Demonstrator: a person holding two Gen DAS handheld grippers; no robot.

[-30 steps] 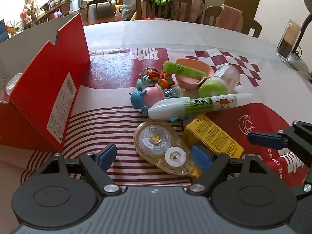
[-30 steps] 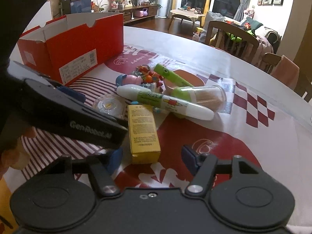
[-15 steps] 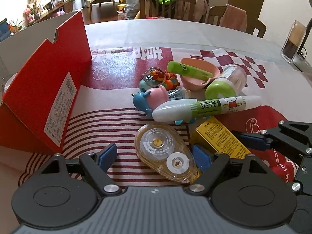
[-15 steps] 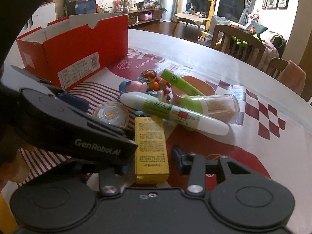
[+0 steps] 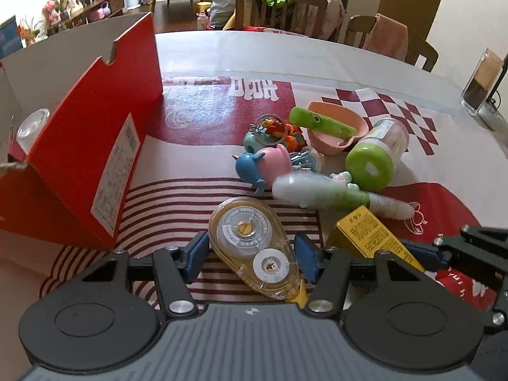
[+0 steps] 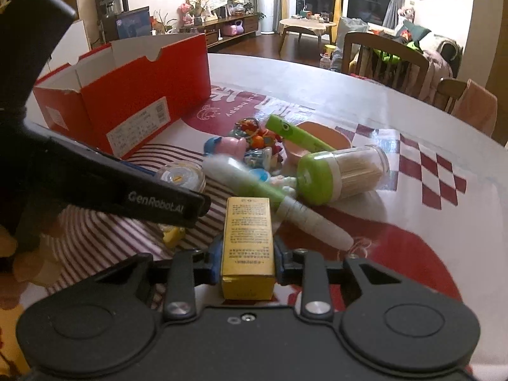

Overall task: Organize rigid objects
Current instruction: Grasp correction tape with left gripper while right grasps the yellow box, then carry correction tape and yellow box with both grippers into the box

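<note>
Beside the red box (image 6: 127, 101), the right gripper (image 6: 247, 258) pinches the yellow carton (image 6: 249, 238); the left gripper (image 5: 250, 257) gapes around the tape dispenser (image 5: 254, 244).

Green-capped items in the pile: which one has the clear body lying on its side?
The toothpick jar, wide green cap toward the yellow box, sticks visible through its clear wall. The green frog-eyed tube is opaque and rests on the pink dish.

Shoe box (image 6: 133, 101): matt red cardboard, white paper label. Tape dispenser (image 5: 254, 247): clear glossy plastic. Yellow carton (image 6: 248, 238): printed card with a metallic sheen. Toothpick jar (image 6: 343, 174): clear plastic, smooth green lid. Tablecloth (image 5: 206, 117): glossy, smooth. Chairs (image 5: 282, 9): wood.
</note>
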